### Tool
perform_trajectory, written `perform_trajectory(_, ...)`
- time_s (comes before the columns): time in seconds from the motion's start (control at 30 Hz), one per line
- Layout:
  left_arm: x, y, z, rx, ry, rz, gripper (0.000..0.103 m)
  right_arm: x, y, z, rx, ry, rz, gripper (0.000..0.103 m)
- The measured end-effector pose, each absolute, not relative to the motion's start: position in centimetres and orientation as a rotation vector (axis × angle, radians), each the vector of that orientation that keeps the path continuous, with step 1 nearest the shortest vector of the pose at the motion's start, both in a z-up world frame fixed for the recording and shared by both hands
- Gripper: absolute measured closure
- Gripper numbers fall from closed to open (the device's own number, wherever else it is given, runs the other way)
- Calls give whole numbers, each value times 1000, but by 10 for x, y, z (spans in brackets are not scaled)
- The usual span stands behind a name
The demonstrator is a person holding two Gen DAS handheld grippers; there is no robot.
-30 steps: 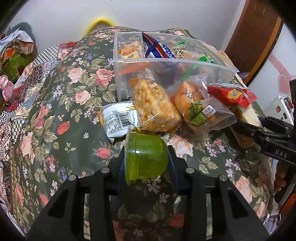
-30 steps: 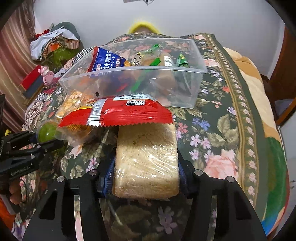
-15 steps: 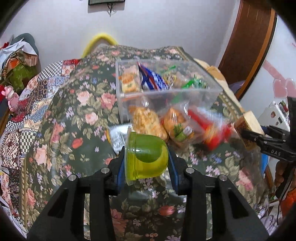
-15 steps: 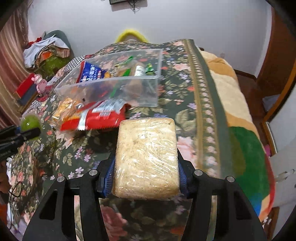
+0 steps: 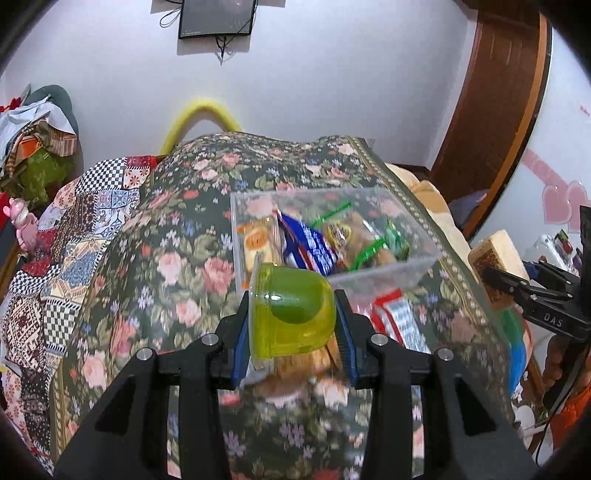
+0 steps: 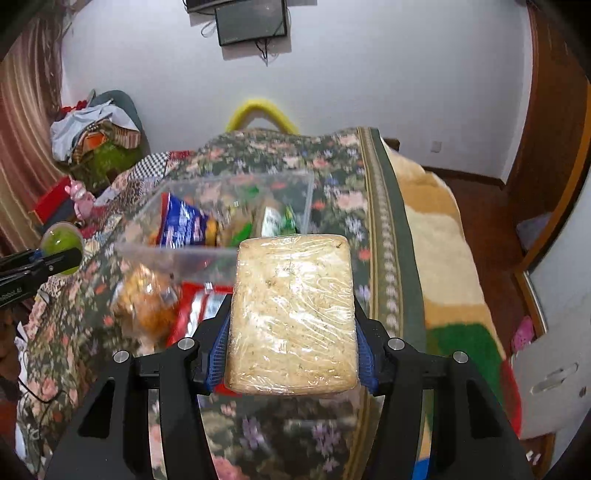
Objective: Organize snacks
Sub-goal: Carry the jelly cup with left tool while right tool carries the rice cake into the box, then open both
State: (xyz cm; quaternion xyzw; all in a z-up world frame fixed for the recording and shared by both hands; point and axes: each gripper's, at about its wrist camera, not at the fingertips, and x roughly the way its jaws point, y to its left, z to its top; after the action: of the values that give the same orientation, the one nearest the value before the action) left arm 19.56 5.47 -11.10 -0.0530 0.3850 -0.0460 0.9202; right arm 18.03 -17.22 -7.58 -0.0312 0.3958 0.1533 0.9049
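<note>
A green jelly cup [image 5: 291, 314] is sitting clamped between the blue pads of the left gripper [image 5: 291, 325], held in the air above the flowered bedspread [image 5: 155, 266] and just in front of the clear plastic bin [image 5: 376, 278]. A cling-wrapped block of dried noodles [image 6: 293, 314] is filling the right gripper [image 6: 291, 332], whose jaws are standing moderately apart and pressing on both of its sides (seen from the left camera, the same block is poking up at the right edge, the gripper under it lettered "DAS"). The bin is lying on the bedspread, holding a blue-and-white packet [image 5: 306, 247] with unreadable print, an orange-labelled snack [image 5: 258, 240] and green-trimmed wrappers [image 5: 397, 240]. A red packet [image 5: 397, 317] and a bag of orange snacks [image 6: 147, 299] are lying on the cover close to the bin's near wall; their labels are too blurred to read. Beyond the bed, a dark screen [image 5: 217, 16] is hanging on the white wall, and a heap of clothes [image 6: 94, 133] is piling up at the left.
</note>
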Motion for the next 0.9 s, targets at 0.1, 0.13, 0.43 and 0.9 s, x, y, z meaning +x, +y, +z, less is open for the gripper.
perform_trajectory(0.1, 213, 57, -110, -112, 786, -94, 63, 190, -165, -71, -78, 804, 330, 51)
perform_trajectory(0.13, 219, 58, -110, -115, 785, -96, 63, 194, -162, -70, -82, 800, 332, 51)
perform_trajectory(0.43, 273, 69, -121, -146, 808, -91, 63, 233, -141, -73, -127, 789, 345, 51)
perform_trajectory(0.9, 346, 78, -151, -161, 840, -40, 63, 303, -116, -101, -164, 832, 354, 51)
